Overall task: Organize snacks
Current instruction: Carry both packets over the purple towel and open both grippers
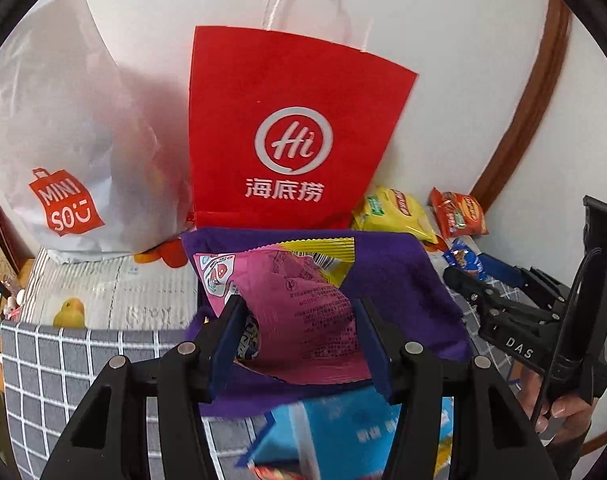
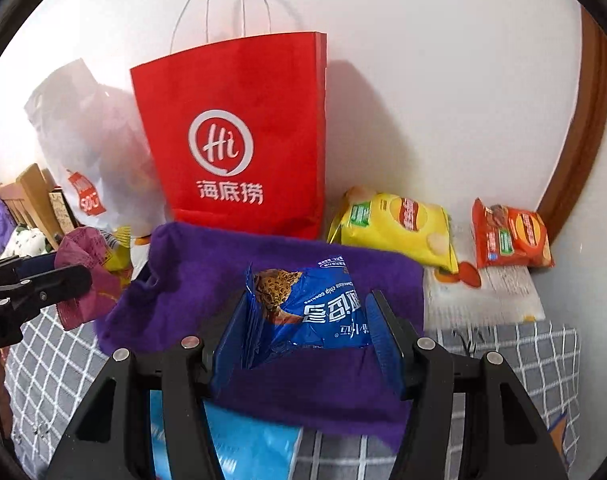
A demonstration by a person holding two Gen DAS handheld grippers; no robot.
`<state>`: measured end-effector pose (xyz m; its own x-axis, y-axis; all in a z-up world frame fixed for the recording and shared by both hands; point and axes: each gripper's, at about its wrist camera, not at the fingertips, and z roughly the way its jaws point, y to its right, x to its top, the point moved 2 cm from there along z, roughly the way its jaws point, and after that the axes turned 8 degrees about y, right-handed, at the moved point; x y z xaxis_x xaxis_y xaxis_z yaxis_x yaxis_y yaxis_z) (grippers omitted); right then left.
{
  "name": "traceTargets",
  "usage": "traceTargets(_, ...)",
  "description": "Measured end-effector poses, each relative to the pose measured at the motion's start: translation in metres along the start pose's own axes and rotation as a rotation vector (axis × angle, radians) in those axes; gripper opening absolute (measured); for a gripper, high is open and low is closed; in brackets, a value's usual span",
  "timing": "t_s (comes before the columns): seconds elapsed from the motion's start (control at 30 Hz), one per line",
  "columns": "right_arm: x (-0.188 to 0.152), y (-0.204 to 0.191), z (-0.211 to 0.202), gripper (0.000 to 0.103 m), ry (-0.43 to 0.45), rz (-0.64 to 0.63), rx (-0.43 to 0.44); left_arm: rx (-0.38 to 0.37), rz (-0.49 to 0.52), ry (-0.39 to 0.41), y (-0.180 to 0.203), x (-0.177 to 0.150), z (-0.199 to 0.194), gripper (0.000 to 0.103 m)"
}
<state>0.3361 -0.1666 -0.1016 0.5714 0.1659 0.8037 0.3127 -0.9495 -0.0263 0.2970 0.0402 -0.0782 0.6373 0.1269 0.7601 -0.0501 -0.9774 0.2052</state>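
**Now: two snack packets held over the purple bag**

Left wrist: our left gripper [image 1: 299, 344] has its jaws clamped on a crinkled pink foil snack packet [image 1: 299, 300], above the soft purple fabric bag [image 1: 399, 280], likely bound inside.

Right wrist: our right gripper [image 2: 307, 340] pinches a blue cookie packet [image 2: 315, 312] over the same bag; the red paper bag [image 2: 239, 140] stands behind.

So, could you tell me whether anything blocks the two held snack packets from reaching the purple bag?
Nothing visible does. The left gripper holds the pink packet and the right gripper the blue cookie packet, both directly over the purple bag.
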Motion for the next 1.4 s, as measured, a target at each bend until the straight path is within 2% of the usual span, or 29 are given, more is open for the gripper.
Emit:
traceTargets(0.23, 0.017, 0.001, 0.026, 0.059, 0.018, -0.011, -0.004, 0.006, -0.022, -0.004, -0.016, 0.016, 0.026, 0.054)
traceTargets(0.37, 0.015, 0.007, 0.045, 0.059, 0.003, 0.01, -0.004, 0.006, -0.035, -0.015, -0.023, 0.019, 0.047, 0.054)
traceTargets(0.5, 0.004, 0.015, 0.068, 0.059, -0.037, 0.045, 0.014, 0.015, -0.048, -0.038, -0.031, 0.014, 0.07, 0.054)
traceTargets(0.57, -0.002, 0.017, 0.08, 0.059, -0.079, 0.033, 0.015, 0.027, -0.051, -0.051, -0.036, 0.01, 0.078, 0.054)
traceTargets(0.73, -0.014, 0.022, 0.095, 0.059, -0.117, 0.004, 0.001, 0.039, -0.054, -0.107, -0.041, -0.002, 0.1, 0.054)
traceTargets(0.97, -0.031, 0.027, 0.117, 0.059, -0.191, 0.017, -0.002, 0.037, -0.039, -0.131, -0.035, -0.01, 0.109, 0.054)
traceTargets(1.4, -0.042, 0.014, 0.131, 0.06, -0.235, -0.025, -0.014, 0.054, -0.012, -0.148, -0.03, -0.014, 0.115, 0.054)
